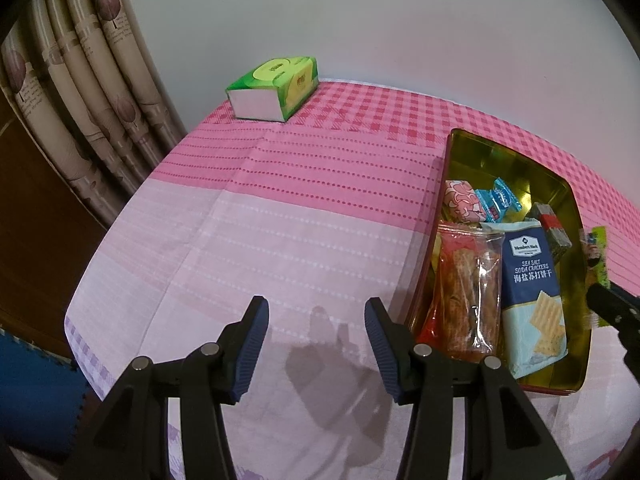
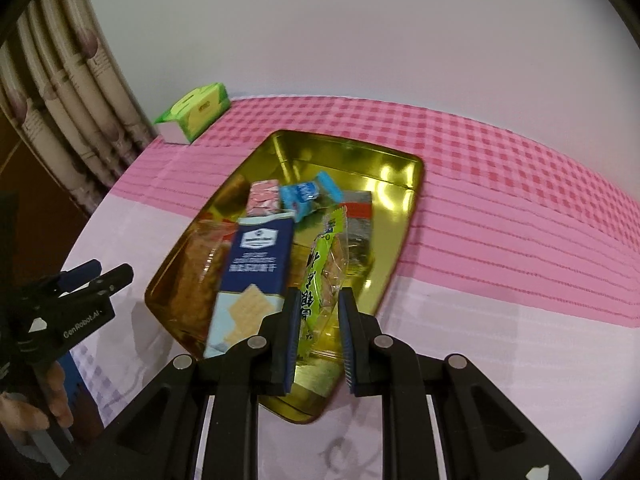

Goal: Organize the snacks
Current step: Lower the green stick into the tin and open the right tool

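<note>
A gold tin tray (image 2: 400, 184) (image 1: 508, 164) sits on the pink tablecloth. In it lie a navy sea-salt cracker pack (image 2: 252, 268) (image 1: 532, 280), a clear pack of orange snacks (image 1: 468, 288) (image 2: 200, 264), a pink packet (image 2: 262, 198), a blue packet (image 2: 304, 196) and a silver-red packet (image 2: 358, 220). My right gripper (image 2: 320, 320) is shut on a green snack packet (image 2: 320, 276) and holds it over the tray's near right part. My left gripper (image 1: 316, 328) is open and empty over the cloth, left of the tray.
A green tissue box (image 1: 276, 88) (image 2: 194, 114) stands at the table's far left corner. Curtains (image 1: 80, 92) hang left of the table. The wall is behind. The left gripper also shows in the right wrist view (image 2: 96, 276), beside the tray.
</note>
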The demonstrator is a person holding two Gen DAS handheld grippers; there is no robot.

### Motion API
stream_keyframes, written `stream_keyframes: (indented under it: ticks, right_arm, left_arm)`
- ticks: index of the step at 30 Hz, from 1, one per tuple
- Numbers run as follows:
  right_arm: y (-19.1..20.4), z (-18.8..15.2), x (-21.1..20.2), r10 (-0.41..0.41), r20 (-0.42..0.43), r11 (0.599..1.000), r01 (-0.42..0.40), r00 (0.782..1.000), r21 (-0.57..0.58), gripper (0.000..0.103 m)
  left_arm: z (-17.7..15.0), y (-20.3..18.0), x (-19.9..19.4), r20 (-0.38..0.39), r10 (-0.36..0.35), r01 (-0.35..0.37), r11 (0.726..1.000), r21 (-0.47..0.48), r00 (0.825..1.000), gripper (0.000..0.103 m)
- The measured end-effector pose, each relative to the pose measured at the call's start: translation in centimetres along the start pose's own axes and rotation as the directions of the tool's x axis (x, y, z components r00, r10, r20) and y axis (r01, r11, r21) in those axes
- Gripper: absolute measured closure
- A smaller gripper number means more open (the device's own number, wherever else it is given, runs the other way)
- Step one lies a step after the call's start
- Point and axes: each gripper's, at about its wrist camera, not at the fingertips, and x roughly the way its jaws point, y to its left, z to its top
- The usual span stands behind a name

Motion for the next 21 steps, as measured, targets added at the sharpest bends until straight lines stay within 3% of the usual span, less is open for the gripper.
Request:
stream_keyframes:
  ticks: [5,21]
  right_arm:
    - [1.5,0.1,1.1,-0.009,-0.019,1.000,0.009,1.000,-0.021,0.086]
    - [1.9,1.1,2.6,-0.067,-0.033,0.997,0.066,0.997,-0.039,0.086]
  left_arm:
    - [0.1,0.3,0.0,-0.002,-0.003,0.003,1.000,-0.008,1.000,0.047]
    - [0.3,0.6,-0.1,0.001,0.005,-0.005,1.000,-0.014,1.000,0.047]
